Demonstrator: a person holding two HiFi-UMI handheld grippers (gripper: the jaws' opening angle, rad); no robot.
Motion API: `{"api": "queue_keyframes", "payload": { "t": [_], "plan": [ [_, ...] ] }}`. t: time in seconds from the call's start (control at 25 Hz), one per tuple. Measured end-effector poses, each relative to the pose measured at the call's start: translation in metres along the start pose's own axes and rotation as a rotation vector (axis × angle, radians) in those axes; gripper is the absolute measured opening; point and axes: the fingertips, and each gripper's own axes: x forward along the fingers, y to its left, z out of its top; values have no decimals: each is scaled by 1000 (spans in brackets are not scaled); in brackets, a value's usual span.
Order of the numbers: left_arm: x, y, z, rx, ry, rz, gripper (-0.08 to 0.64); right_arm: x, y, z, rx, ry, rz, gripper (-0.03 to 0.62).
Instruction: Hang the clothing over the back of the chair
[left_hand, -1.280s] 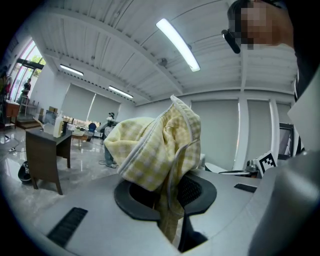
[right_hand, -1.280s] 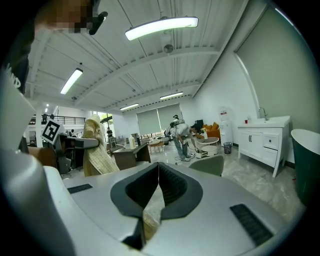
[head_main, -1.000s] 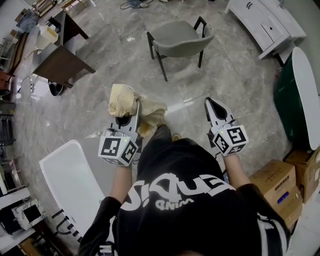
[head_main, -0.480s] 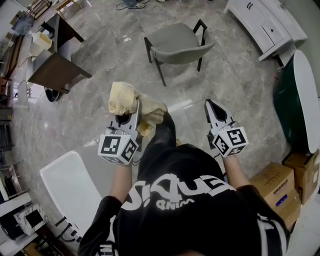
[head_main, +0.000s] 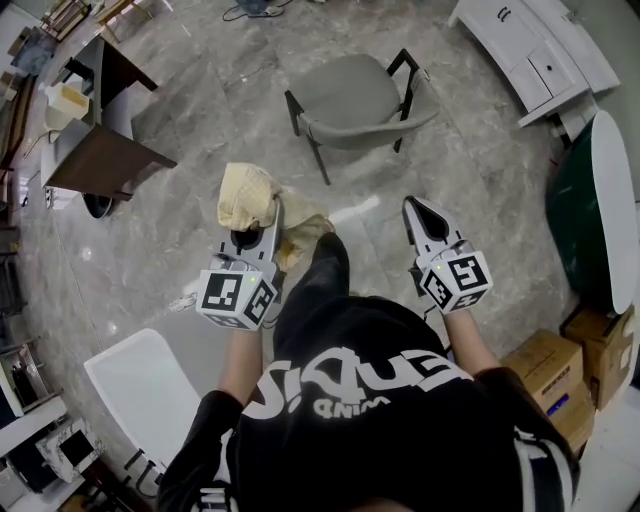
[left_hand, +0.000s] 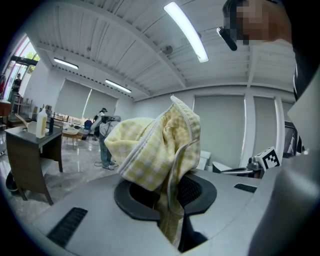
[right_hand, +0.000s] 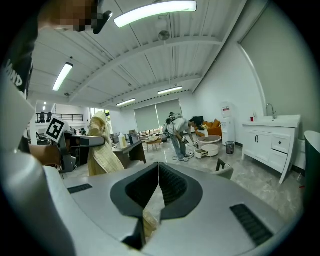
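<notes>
Two claws: my left claw (head_main: 271, 209) grips yellow clothing (head_main: 245, 195); right claw (head_main: 412, 207) closed, empty.
Ahead: grey chair (head_main: 355, 95).
Leftward: dark tabletop (head_main: 100, 160).

Head view looks steeply down; gripper views look level along their jaws; head and right share the chair (head_main: 355, 95).

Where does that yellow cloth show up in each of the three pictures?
Head view: cloth left of centre, in the left gripper.
Left gripper view: cloth at centre, pinched between the jaws.
Right gripper view: cloth at left, hanging down.
Shared landmark: dark desk.
</notes>
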Motion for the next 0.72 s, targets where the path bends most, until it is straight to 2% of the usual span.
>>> {"api": "queue_keyframes", "payload": {
  "t": [0.36, 0.72],
  "plan": [
    [69, 30, 19, 15, 48, -70, 80, 60, -34, 39, 11, -36, -60, 14],
    [116, 47, 38, 23, 54, -126, 80, 100, -61, 66, 11, -65, -115, 14]
  ]
}}
